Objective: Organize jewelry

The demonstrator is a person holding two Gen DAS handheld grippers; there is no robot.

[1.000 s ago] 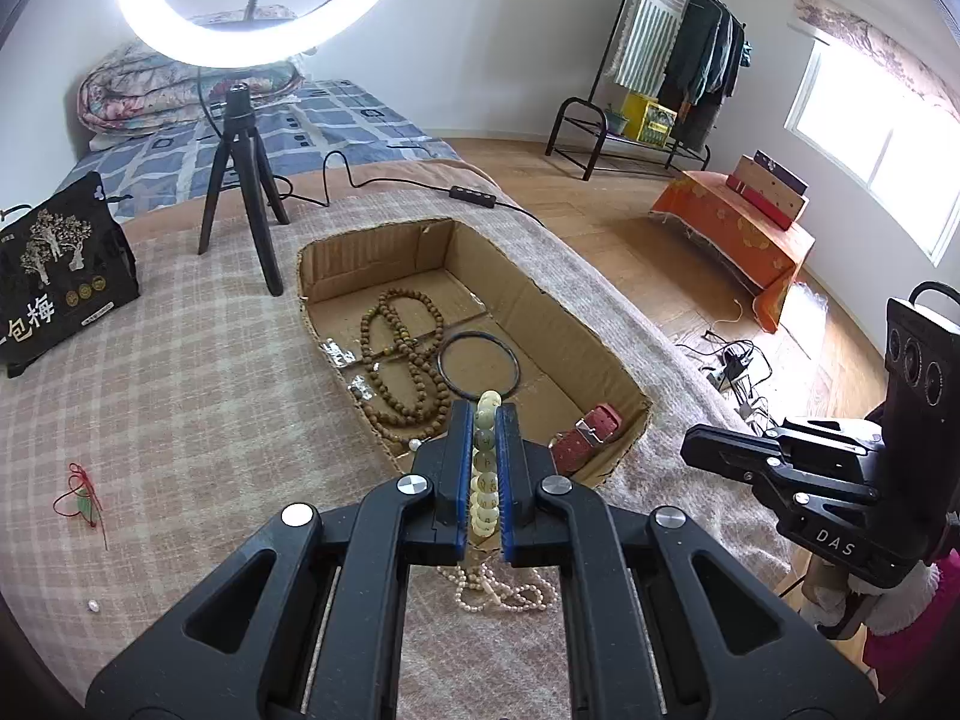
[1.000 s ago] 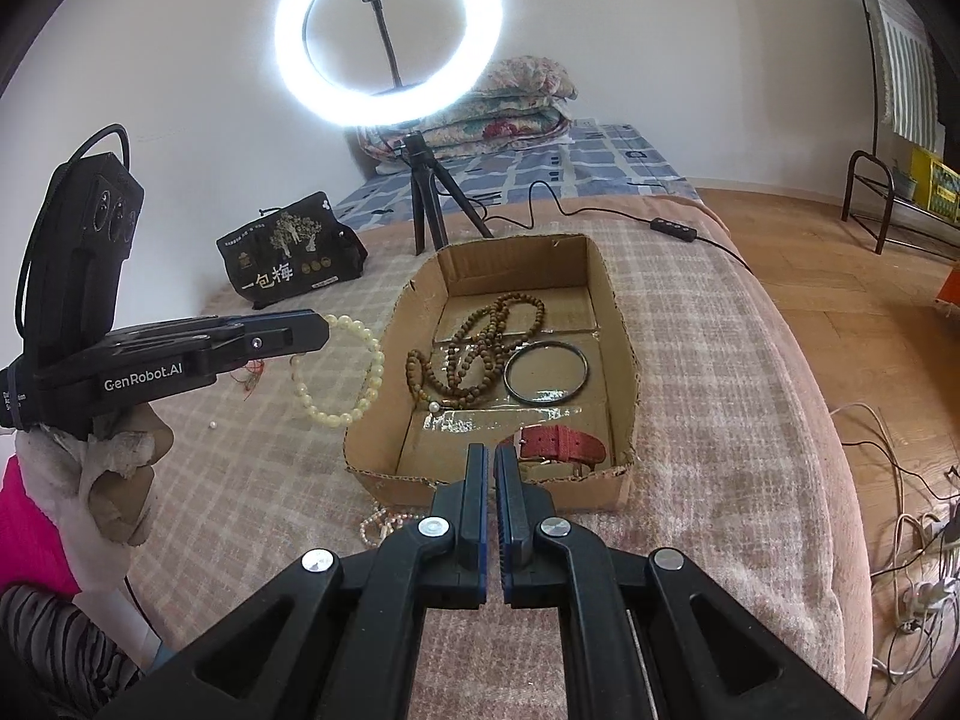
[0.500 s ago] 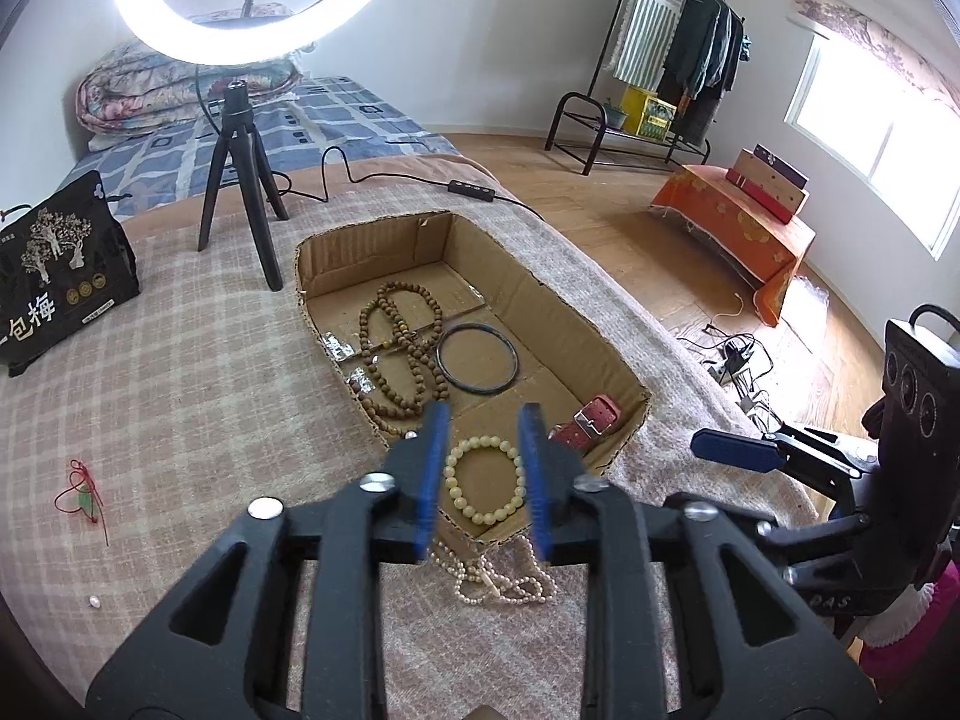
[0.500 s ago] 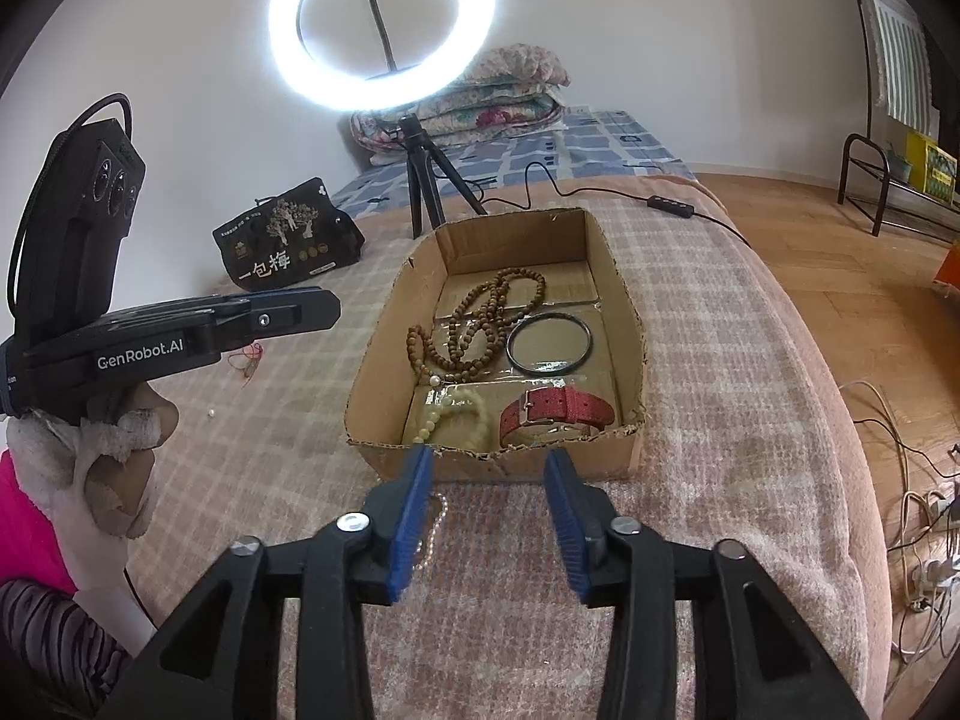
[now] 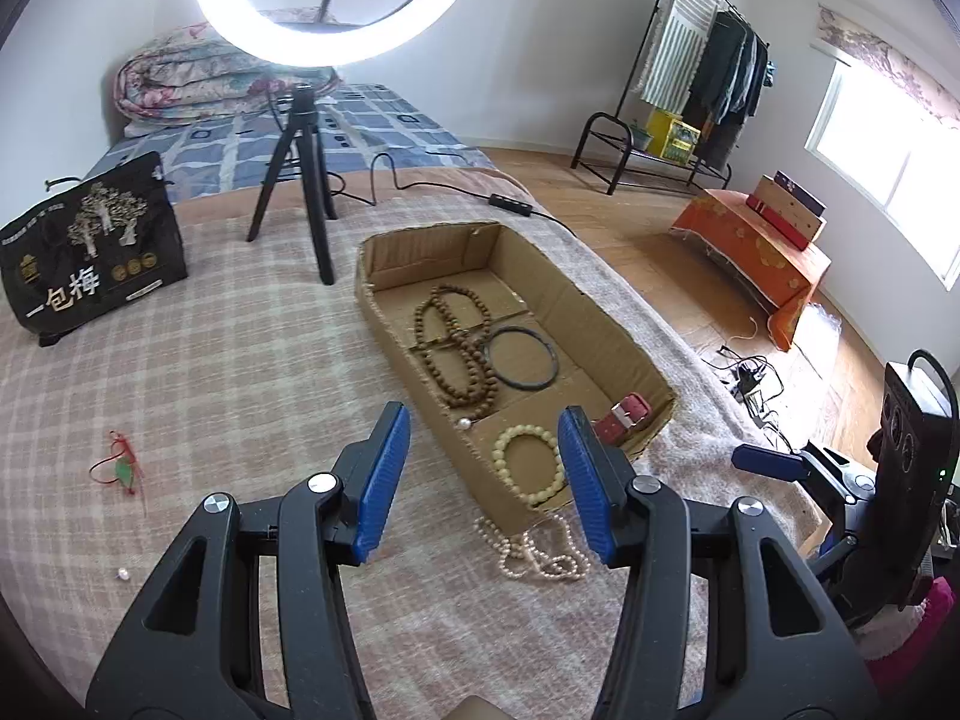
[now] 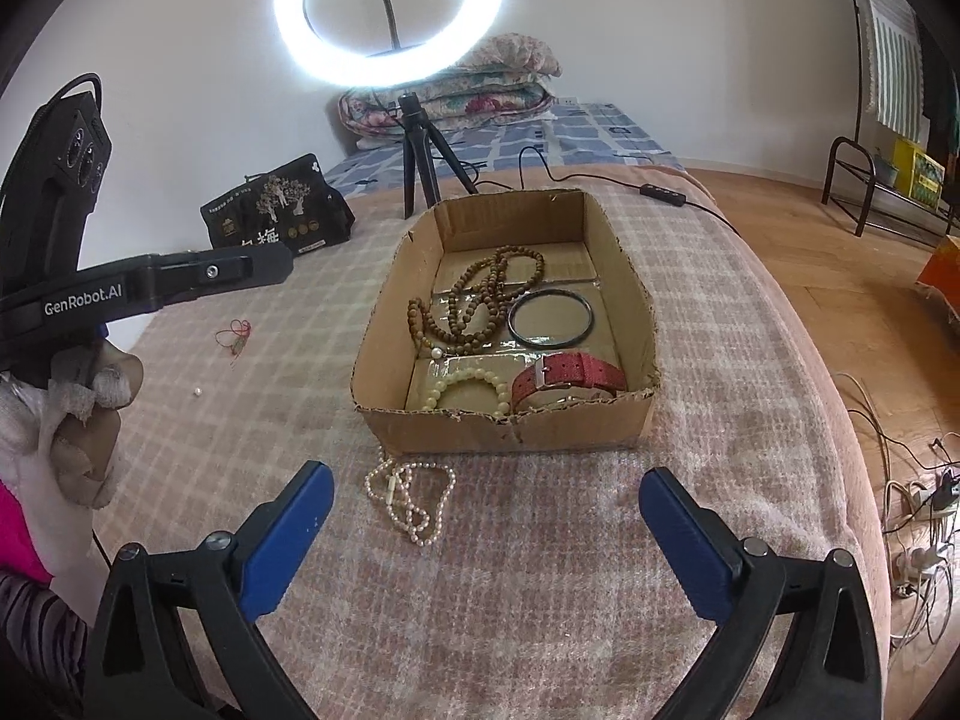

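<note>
A cardboard box [image 5: 606,324] [image 6: 510,429] on the blanket holds brown wooden beads [image 5: 456,354] [image 6: 480,300], a black bangle [image 5: 521,357] [image 6: 552,321], a red watch strap [image 5: 624,414] [image 6: 570,375] and a cream bead bracelet [image 5: 531,462] [image 6: 471,387]. A pearl necklace [image 5: 537,552] [image 6: 408,498] lies on the blanket just outside the box's near wall. A red cord pendant [image 5: 120,465] [image 6: 237,336] and a loose pearl [image 5: 123,573] [image 6: 196,391] lie to the left. My left gripper [image 5: 486,480] is open and empty above the box's near end. My right gripper [image 6: 486,528] is open wide and empty, above the blanket near the pearl necklace.
A ring light on a tripod [image 5: 300,138] [image 6: 420,138] stands behind the box. A black printed bag [image 5: 90,252] [image 6: 276,210] sits at the back left. The bed's right edge drops to a wooden floor with cables [image 6: 918,516].
My left gripper opened and let the cream bracelet drop into the box's near end, then drew back. My right gripper went from shut to wide open.
</note>
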